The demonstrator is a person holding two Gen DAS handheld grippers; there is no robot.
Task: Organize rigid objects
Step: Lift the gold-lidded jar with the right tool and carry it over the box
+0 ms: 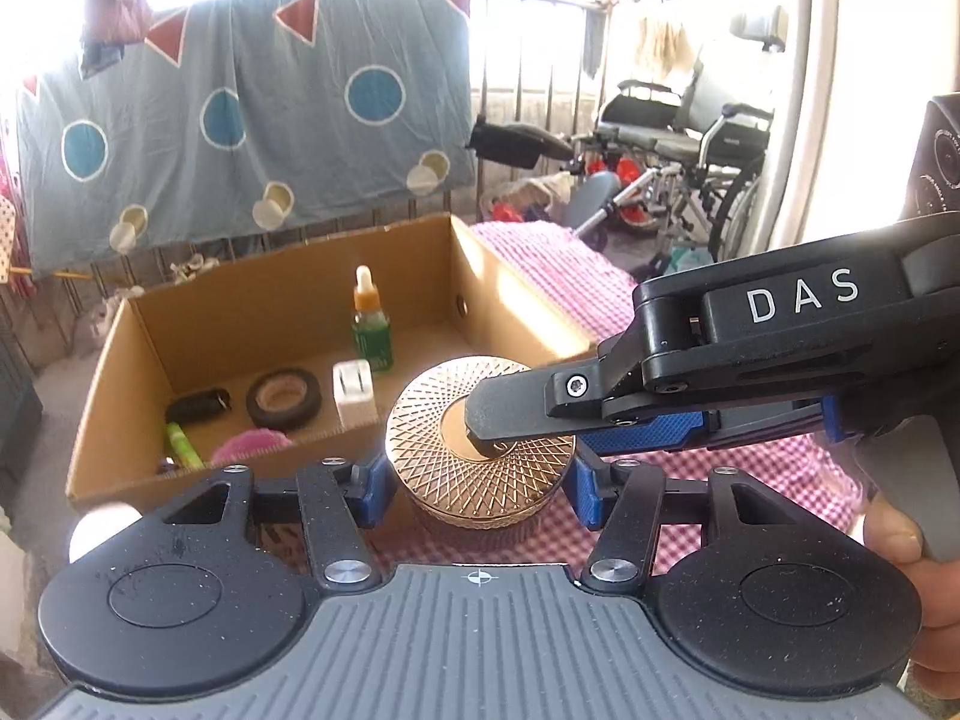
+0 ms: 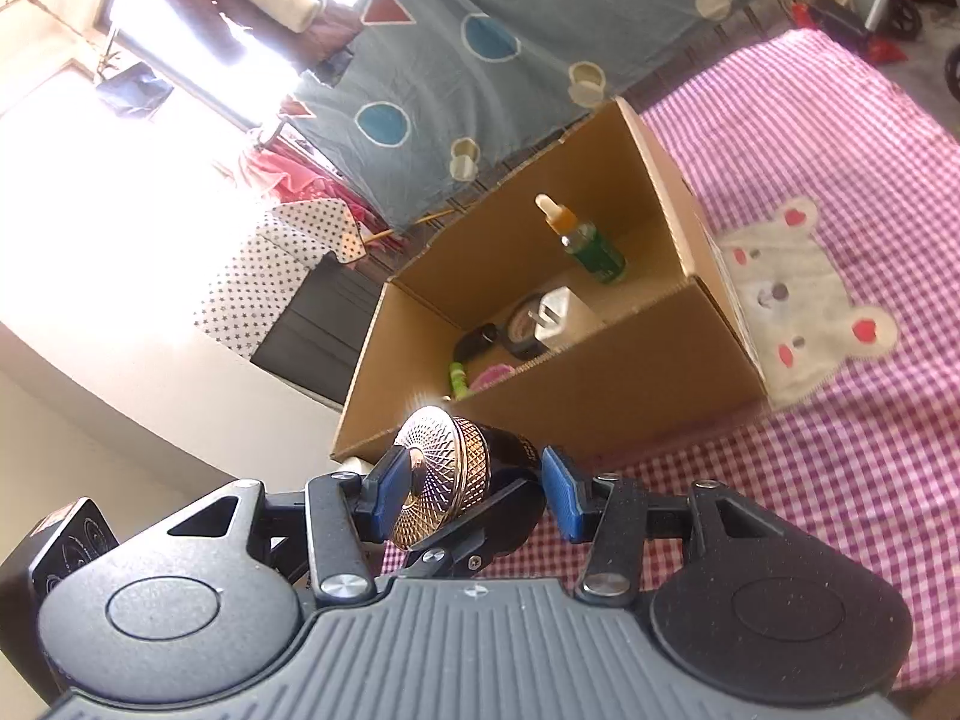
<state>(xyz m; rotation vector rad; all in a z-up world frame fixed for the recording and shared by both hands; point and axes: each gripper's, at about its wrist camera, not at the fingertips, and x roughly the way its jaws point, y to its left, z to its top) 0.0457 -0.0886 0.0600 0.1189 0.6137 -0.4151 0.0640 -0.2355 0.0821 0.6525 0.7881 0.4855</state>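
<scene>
facing upward (lid on top), jar (image 1: 480,450).

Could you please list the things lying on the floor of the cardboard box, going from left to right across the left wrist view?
Green tube → black key fob → black tape roll → white charger plug → green dropper bottle. The pink item is left out, since the box wall hides most of it.

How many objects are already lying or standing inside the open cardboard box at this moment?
6 visible in the brown cardboard box: green dropper bottle at back, white plug adapter, black tape ring, black key fob, lime-green tube, pink item. The near wall may hide more.
</scene>
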